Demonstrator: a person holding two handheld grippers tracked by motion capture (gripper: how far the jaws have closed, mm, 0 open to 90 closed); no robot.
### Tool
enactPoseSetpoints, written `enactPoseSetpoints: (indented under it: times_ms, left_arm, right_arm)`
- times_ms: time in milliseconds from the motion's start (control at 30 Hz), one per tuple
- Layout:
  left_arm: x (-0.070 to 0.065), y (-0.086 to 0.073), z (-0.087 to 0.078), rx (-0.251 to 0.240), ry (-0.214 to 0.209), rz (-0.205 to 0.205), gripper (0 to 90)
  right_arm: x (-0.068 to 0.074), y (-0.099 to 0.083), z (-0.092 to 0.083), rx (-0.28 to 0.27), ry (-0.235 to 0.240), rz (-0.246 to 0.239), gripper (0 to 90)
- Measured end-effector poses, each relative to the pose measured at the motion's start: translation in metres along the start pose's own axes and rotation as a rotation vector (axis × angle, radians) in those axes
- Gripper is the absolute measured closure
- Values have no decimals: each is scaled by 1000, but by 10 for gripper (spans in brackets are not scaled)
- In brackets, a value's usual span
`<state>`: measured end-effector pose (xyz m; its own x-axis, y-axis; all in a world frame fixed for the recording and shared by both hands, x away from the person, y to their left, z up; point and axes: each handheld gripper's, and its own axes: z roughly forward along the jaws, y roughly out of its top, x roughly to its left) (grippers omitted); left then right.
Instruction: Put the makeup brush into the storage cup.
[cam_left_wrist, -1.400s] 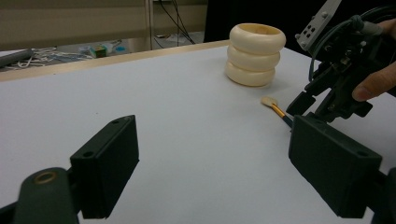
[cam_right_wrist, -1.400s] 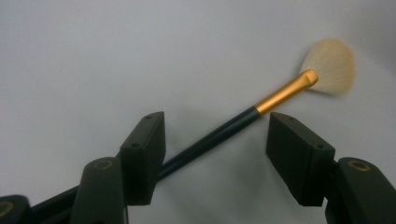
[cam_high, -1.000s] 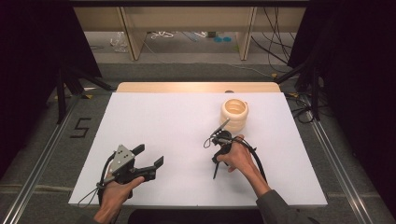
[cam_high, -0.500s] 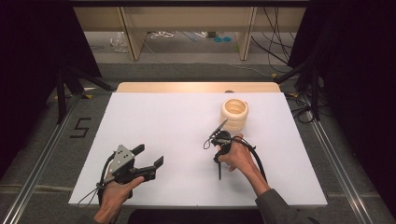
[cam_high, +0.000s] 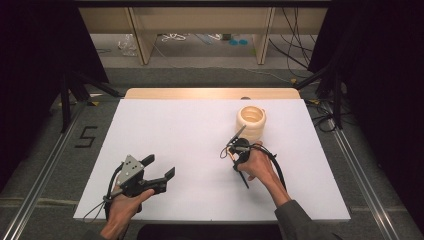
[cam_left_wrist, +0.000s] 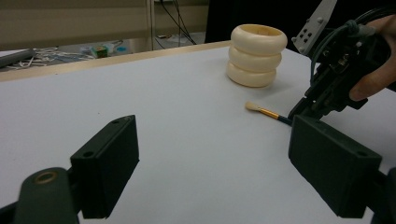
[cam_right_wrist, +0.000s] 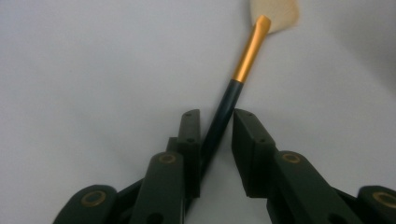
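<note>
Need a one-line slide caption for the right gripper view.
Right gripper jaws closing around a paintbrush lying on the white table, bristles pointing away.

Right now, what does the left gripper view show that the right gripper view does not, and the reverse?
Left gripper view: the stack of cream rings, the open left claw, and a hand holding the right claw. Right gripper view: close up, the right claw's jaws have just been closing beside the dark handle, with a small gap at one pad. Both: the brush lying on the white table.
</note>
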<state>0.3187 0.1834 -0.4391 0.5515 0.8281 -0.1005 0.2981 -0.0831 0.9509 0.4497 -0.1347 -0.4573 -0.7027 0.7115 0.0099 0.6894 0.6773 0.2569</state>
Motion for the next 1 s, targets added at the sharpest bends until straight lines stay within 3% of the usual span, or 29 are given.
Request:
enactPoseSetpoints:
  times_ms: [567,800,1000]
  left_arm:
    - [0,0,0,-2,1,-3,159]
    - [-1,0,0,-2,0,-4,159]
    - [0,0,0,0,1,0,160]
  right_arm:
    - [1,6,2,36,-22,-40,801]
    - [3,8,1,52,-19,-24,825]
    - [2,8,1,55,-15,-45,833]
